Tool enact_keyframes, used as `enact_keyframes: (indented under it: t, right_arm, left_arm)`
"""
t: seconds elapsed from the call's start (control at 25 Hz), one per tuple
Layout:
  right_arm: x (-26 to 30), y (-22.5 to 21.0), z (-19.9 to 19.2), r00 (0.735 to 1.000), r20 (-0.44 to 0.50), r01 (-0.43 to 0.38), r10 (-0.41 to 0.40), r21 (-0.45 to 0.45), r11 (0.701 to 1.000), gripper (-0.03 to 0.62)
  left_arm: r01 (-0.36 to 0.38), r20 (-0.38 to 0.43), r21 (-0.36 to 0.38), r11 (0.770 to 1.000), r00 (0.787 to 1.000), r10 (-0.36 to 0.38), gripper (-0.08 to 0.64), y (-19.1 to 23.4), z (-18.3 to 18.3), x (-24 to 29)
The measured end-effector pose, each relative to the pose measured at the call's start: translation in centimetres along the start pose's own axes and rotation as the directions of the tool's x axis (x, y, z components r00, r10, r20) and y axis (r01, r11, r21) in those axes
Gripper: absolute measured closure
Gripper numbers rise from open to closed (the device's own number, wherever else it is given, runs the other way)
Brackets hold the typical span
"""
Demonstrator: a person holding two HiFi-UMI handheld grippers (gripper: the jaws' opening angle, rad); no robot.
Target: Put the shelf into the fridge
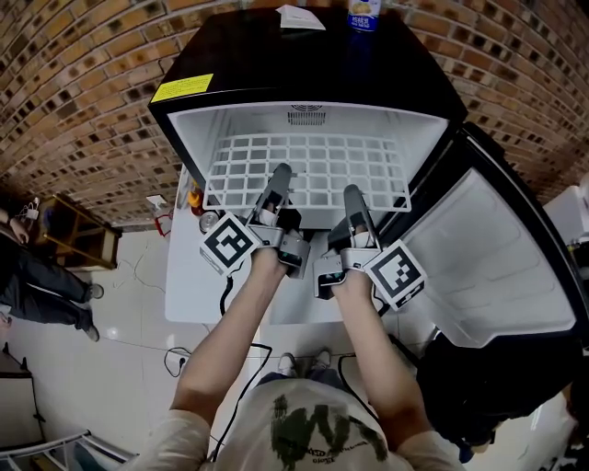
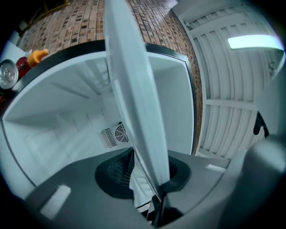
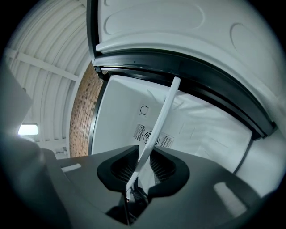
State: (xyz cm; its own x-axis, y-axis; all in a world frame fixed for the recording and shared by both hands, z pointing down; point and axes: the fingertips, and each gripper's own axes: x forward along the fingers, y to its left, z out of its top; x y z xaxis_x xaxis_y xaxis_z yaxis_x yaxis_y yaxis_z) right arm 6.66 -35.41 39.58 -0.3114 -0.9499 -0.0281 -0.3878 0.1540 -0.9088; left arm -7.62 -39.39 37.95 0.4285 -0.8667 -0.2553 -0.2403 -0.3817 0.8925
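While a white wire-grid shelf point(image 1: 306, 172) is lying inside the boxy black fridge point(image 1: 230, 64), left gripper point(image 1: 280, 173) at its seven o'clock, right gripper point(image 1: 352, 193) at five, both sets of smooth grey jaws standing apart, loosely straddling its thin front edge.

Fridge point(image 1: 230, 55), black, as I see it from above: its door point(image 1: 479, 258) stands open at the fridge's right. The white wire shelf point(image 1: 313, 161) lies inside the fridge. My left gripper point(image 1: 281, 175) and right gripper point(image 1: 354, 195) meet the shelf's front edge at the fridge's mouth. A bottle point(image 1: 364, 14) and a paper point(image 1: 300, 18) sit on the fridge's top.
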Motion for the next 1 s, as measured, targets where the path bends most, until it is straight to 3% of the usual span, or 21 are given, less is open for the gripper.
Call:
enact_keyframes:
  t: [0.28, 0.4, 0.52, 0.68, 0.8, 0.92, 1.0]
  right_arm:
    - [1.9, 1.0, 0.2, 0.997, 0.026, -0.071, 0.071, -0.013, 0.997, 0.502]
    - [2.9, 0.5, 0.4, 0.998, 0.025, -0.051, 0.052, -0.006, 0.999, 0.502]
    - [4.6, 0.7, 0.9, 0.995, 0.027, -0.095, 0.096, -0.018, 0.995, 0.502]
    - [4.5, 0.4, 1.0, 0.997, 0.033, -0.072, 0.073, -0.019, 0.997, 0.5]
    - [5.0, 0.8, 1.2, 0.994, 0.039, -0.102, 0.103, -0.03, 0.994, 0.497]
    - [5.6, 1.0, 1.4, 0.991, 0.042, -0.127, 0.128, -0.032, 0.991, 0.497]
    - [6.0, 1.2, 1.5, 0.988, 0.043, -0.144, 0.145, -0.032, 0.989, 0.497]
  left_arm:
    - [0.046, 0.025, 0.084, 0.995, 0.999, -0.048, 0.448, 0.0, 1.1, 1.3]
    - [0.051, 0.028, 0.083, 0.995, 0.998, -0.053, 0.443, 0.6, 1.5, 2.3]
    - [0.06, 0.037, 0.05, 0.997, 0.997, -0.061, 0.442, 1.1, 1.8, 3.5]
    - [0.044, 0.033, 0.103, 0.994, 0.998, -0.047, 0.436, 1.3, 2.2, 3.5]
    - [0.065, 0.039, 0.064, 0.996, 0.997, -0.068, 0.431, 1.1, 2.2, 4.0]
    - [0.06, 0.035, 0.086, 0.995, 0.997, -0.063, 0.431, 1.4, 2.5, 4.4]
    - [0.08, 0.041, 0.058, 0.995, 0.996, -0.083, 0.43, 1.2, 2.4, 4.8]
